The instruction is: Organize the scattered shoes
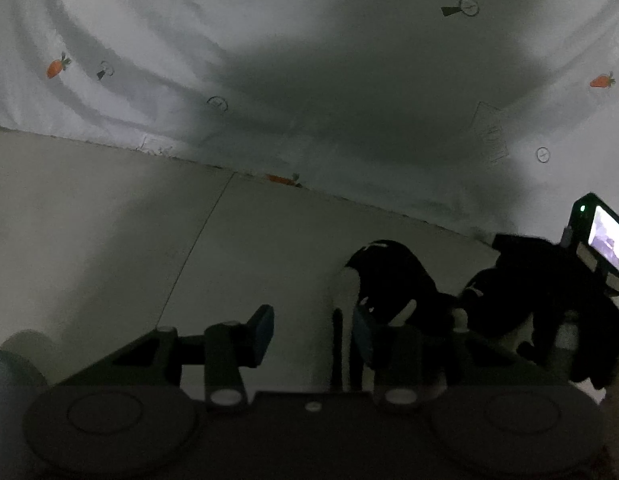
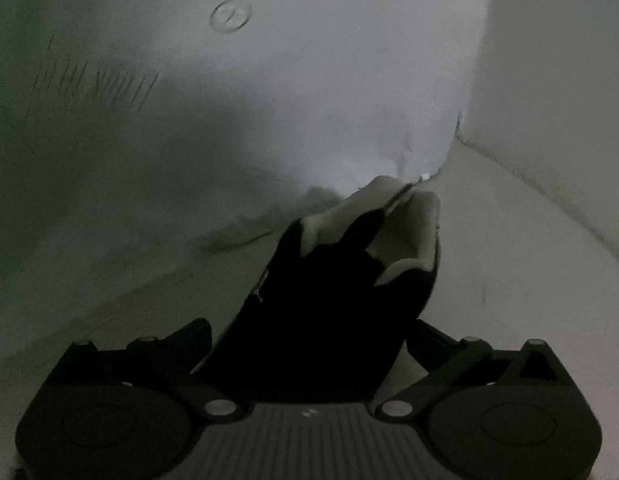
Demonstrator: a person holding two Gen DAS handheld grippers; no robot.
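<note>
In the left wrist view a black shoe with a white sole (image 1: 389, 276) stands on the floor, just right of my left gripper (image 1: 313, 332). That gripper's jaws are part open, with bare floor between them. Its right finger (image 1: 365, 332) sits against the shoe's white edge. In the right wrist view a second black shoe with pale lining (image 2: 329, 300) lies lengthwise between the jaws of my right gripper (image 2: 309, 340). They are spread wide and I see no pad pressing on it. The right gripper's screen unit (image 1: 605, 240) shows at the far right of the left view.
A white cloth printed with carrots (image 1: 149, 40) hangs down to the pale tiled floor (image 1: 109, 220) just behind the shoes. A plain wall (image 2: 549, 80) meets the floor on the right. A grey rounded object (image 1: 13, 360) sits at the lower left. The light is dim.
</note>
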